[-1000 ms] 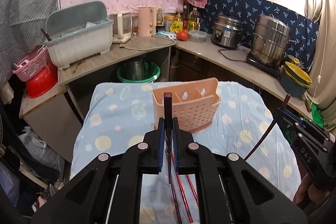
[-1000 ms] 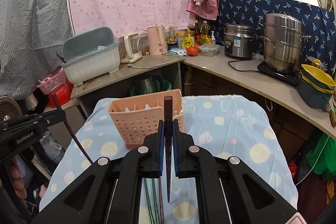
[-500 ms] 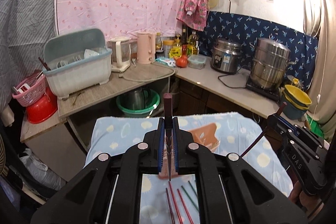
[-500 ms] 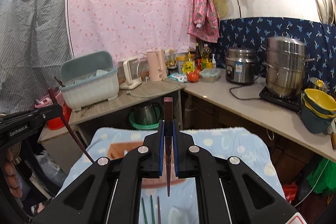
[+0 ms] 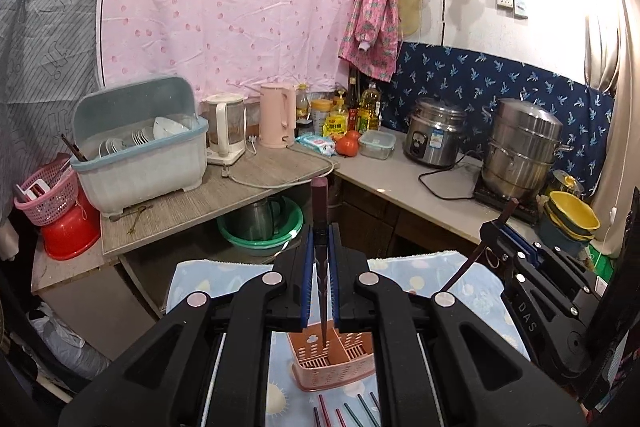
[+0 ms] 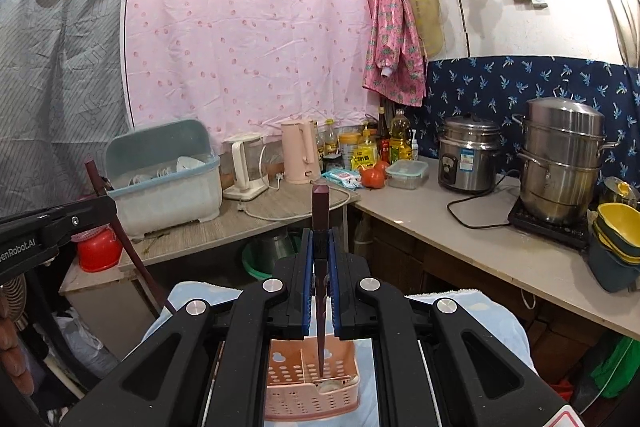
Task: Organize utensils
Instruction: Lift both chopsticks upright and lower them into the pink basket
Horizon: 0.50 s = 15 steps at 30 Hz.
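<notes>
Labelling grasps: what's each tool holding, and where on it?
Left tool and right tool each pinch one dark chopstick on its upper part, thick end up, tip toward the pink basket.

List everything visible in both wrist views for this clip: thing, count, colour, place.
utensil holder: 1, pink, on the cloth below the grippers
held chopsticks: 2, dark brown, one per gripper
loose chopsticks: several, red and green, on the cloth
tablecloth: 1, light blue
dish rack: 1, grey-blue, left counter
kettles: 2, pink and white
tomatoes: 2, red
rice cooker: 1, steel
steamer pot: 1, steel
bowls: stacked, yellow and dark
left gripper: black, shut on chopstick
right gripper: black, shut on chopstick
</notes>
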{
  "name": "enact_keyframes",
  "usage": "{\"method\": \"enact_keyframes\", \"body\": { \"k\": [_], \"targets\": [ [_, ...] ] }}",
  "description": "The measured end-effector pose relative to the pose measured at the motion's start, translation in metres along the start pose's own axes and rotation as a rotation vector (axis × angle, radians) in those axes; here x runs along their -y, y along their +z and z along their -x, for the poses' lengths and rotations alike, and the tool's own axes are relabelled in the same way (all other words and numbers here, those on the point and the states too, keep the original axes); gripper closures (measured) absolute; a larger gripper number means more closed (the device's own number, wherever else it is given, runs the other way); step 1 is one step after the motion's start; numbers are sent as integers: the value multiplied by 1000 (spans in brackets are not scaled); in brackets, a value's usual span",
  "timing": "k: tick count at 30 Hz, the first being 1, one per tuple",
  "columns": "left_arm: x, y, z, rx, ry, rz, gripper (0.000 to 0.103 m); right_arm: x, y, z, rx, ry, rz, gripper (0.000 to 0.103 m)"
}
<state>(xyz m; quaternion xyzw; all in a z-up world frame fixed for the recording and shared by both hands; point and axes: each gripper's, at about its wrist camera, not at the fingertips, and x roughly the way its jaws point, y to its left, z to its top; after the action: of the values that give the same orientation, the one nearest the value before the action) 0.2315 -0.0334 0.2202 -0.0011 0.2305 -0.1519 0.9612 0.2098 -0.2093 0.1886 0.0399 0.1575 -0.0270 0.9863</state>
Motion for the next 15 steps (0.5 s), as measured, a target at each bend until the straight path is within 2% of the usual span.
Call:
{"method": "enact_keyframes", "body": {
  "k": [6, 15],
  "targets": [
    [-7, -20, -35, -64, 18, 7, 96, 5, -18, -29, -58, 1, -12, 96],
    [-18, -39, -63, -139, 40, 29, 96, 4, -37, -48, -104, -5, -9, 96]
  ]
}}
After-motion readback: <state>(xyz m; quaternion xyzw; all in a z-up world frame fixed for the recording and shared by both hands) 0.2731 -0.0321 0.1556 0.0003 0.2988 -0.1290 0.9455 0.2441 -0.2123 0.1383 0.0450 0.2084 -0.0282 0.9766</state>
